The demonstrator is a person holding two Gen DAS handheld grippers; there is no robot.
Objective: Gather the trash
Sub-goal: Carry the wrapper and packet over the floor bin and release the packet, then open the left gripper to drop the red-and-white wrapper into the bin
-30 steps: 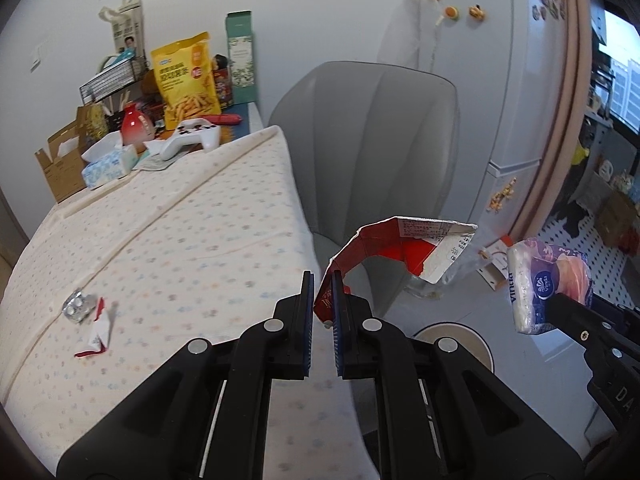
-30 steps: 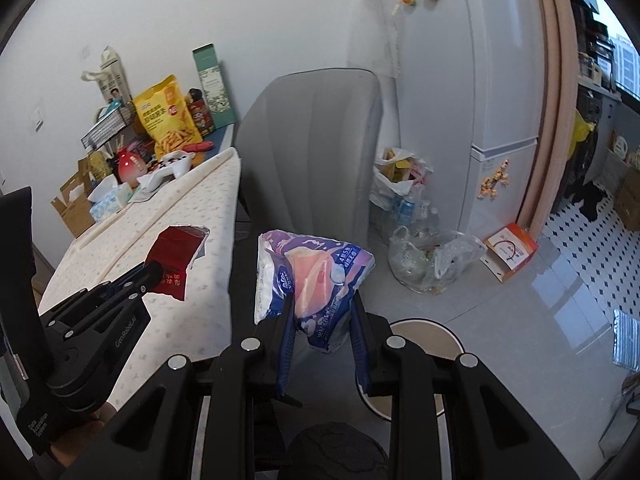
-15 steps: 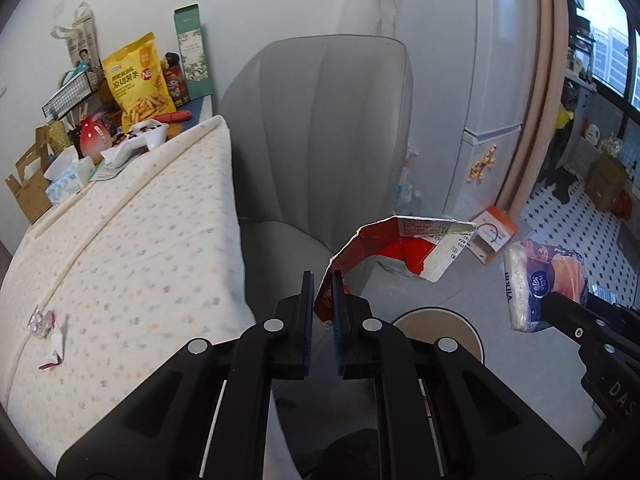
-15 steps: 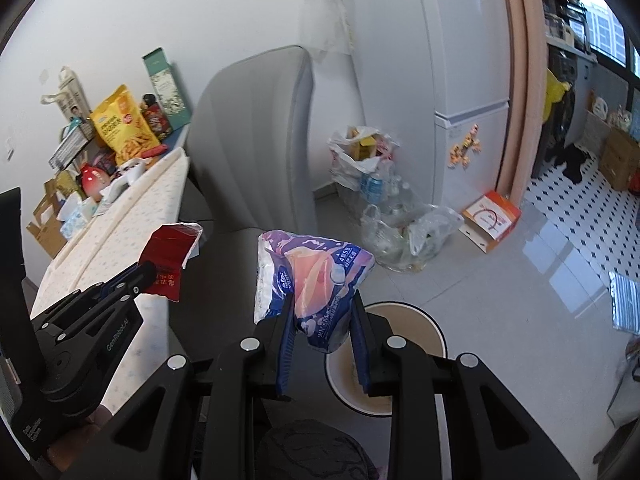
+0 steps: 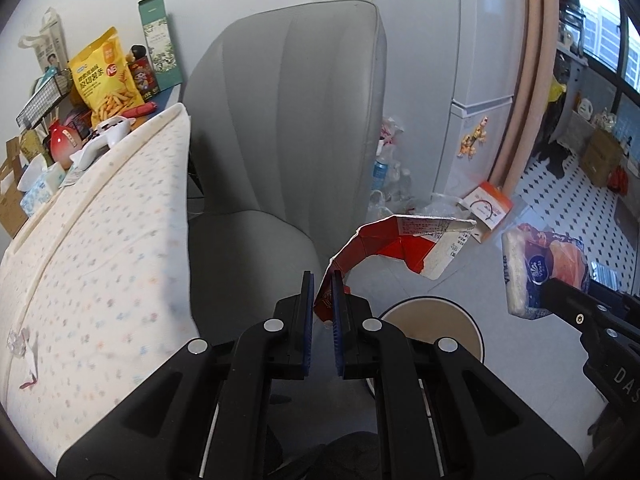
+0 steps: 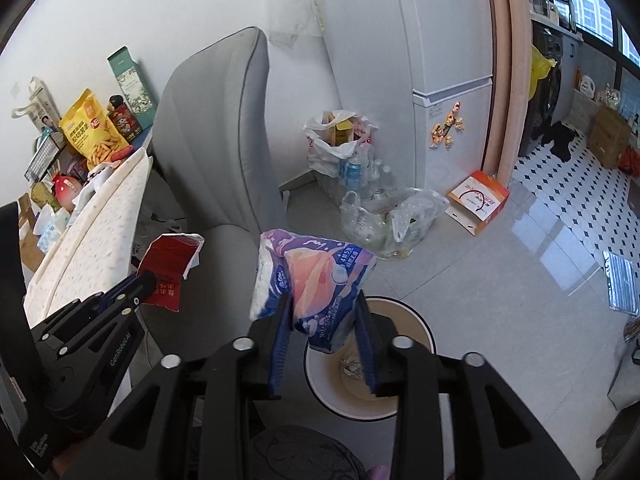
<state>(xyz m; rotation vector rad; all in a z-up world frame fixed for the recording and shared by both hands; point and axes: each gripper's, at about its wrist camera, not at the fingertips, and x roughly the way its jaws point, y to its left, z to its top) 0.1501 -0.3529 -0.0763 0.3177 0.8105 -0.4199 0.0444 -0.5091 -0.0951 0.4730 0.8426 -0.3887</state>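
My left gripper (image 5: 321, 276) is shut on a torn red and white carton piece (image 5: 400, 240), which sticks out forward and to the right. The right wrist view shows that carton (image 6: 172, 256) at the left gripper's tip (image 6: 140, 280). My right gripper (image 6: 323, 298) has a purple and orange tissue pack (image 6: 312, 272) between its fingers. Its jaws are opening, and the pack still touches both pads. Below both grippers stands a round white trash bin (image 6: 424, 328) with a crumpled scrap inside. A blister pack (image 5: 18, 338) and a red and white wrapper (image 5: 30, 364) lie on the table.
A grey chair (image 5: 288, 120) stands between the cloth-covered table (image 5: 100, 240) and the bin. Snack bags and boxes (image 5: 106, 76) crowd the table's far end. Plastic bags of bottles (image 6: 380, 216) and an orange box (image 6: 478, 200) sit on the floor by the fridge (image 6: 440, 40).
Both grippers have swung away from the table to the right and sunk toward the bin. The right jaws have widened around the tissue pack. The left grip is unchanged.
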